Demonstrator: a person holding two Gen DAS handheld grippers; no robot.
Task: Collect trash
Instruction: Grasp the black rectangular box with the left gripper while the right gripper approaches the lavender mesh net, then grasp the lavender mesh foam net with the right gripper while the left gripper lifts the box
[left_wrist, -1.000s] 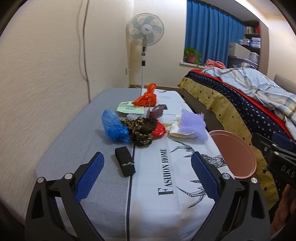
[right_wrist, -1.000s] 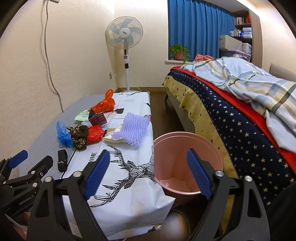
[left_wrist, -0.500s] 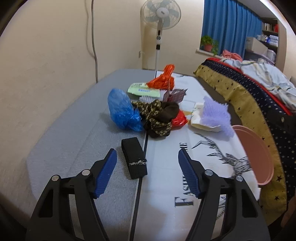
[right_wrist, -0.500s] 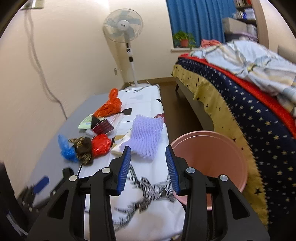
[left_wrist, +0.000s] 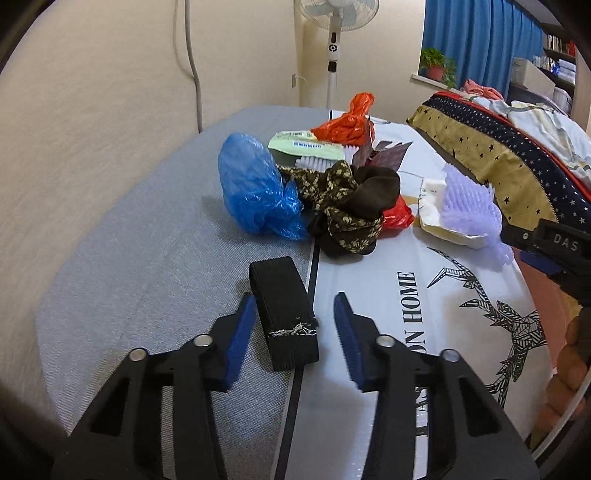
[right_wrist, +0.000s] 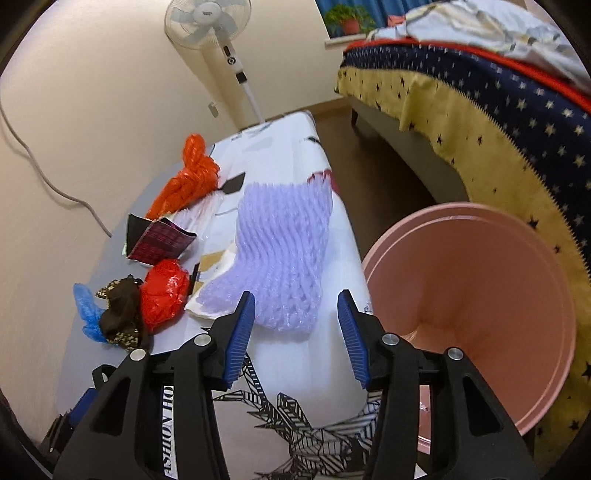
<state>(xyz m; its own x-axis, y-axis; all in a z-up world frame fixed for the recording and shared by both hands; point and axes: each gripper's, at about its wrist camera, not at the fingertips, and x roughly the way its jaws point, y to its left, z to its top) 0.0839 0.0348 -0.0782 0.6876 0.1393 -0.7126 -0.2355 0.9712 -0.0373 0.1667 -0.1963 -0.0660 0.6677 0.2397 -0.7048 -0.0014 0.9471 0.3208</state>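
Observation:
A black folded strap (left_wrist: 283, 310) lies on the table by the grey and white seam. My left gripper (left_wrist: 295, 325) is open, its blue fingers on either side of the strap's near half, not touching. My right gripper (right_wrist: 295, 325) is open just before the near edge of a purple foam net (right_wrist: 280, 254), which lies near the table's right edge. Beyond lie a blue plastic bag (left_wrist: 255, 188), a brown patterned cloth (left_wrist: 351, 214), a red wad (right_wrist: 162, 291) and an orange bag (right_wrist: 192, 177). A pink bin (right_wrist: 476, 306) stands beside the table on the right.
A green packet (left_wrist: 303, 146), a white brush (left_wrist: 321, 160) and a dark red wrapper (right_wrist: 159, 243) lie among the trash. A bed with a starred cover (right_wrist: 498, 110) is on the right. A standing fan (right_wrist: 218, 40) is at the far wall. The left wall runs close along the table.
Both grippers have moved forward and down and narrowed their jaws. The left now straddles the black strap; the right has come up to the purple foam net.

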